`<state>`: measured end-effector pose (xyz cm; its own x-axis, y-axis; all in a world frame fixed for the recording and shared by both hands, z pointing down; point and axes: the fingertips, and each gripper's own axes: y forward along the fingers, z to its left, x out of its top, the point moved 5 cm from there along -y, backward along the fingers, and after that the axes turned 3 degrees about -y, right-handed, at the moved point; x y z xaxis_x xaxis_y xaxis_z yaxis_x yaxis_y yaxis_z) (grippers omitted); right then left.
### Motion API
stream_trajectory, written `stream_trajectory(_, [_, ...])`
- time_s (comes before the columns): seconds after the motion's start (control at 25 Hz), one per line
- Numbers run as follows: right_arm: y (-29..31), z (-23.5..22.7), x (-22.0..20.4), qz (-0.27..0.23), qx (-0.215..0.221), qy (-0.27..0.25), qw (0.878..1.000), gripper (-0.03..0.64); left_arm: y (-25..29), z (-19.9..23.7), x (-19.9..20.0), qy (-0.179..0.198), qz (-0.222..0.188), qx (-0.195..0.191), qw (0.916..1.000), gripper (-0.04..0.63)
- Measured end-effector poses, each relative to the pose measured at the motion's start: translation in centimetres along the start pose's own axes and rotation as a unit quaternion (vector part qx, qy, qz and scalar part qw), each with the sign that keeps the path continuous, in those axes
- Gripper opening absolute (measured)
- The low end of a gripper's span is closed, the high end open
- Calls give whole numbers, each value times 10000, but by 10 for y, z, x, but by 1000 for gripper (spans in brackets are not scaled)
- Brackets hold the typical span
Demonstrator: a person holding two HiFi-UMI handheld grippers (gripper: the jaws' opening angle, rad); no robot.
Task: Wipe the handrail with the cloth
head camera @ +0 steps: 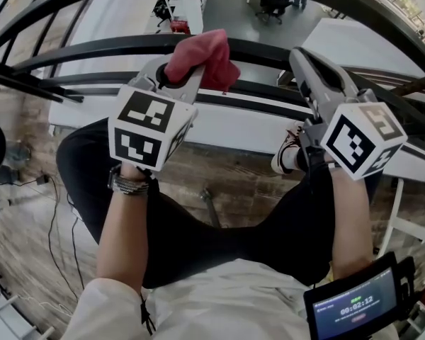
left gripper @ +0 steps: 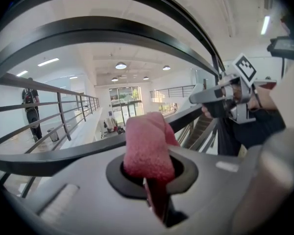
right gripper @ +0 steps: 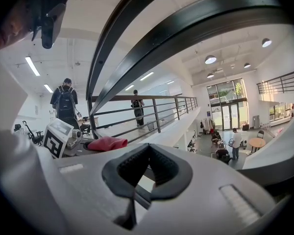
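Head view: the left gripper [head camera: 184, 73] pinches a crumpled pink-red terry cloth [head camera: 204, 57] right at the black metal handrail [head camera: 92, 48], which runs left to right across its jaws. Whether the cloth touches the rail is unclear. The right gripper [head camera: 301, 59], jaws pressed together on nothing, hangs just to the cloth's right, so the wipe looks to be the left's.

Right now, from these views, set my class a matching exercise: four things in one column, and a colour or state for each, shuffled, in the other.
Things:
1. left gripper
2. right gripper
3. cloth
4. handrail

Colour or state:
A. black
B. pinkish red
C. shut, nothing between the jaws
D. shut on the cloth

Pairs: 1-D, 2-C, 3-B, 4-A
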<state>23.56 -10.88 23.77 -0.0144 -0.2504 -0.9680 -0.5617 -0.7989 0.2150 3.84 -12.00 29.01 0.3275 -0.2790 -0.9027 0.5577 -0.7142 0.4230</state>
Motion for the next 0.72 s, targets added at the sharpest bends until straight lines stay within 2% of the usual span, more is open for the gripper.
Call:
stream_trajectory(0.44, [-2,-2,0,-4,-37,27,10000,3,10,-21,9,98,155,-487,9986,29])
stream_trajectory(0.72, [-5,-3,0,-50,-34,53,10000,3,16,-33,12,192,162,-643,9976,29])
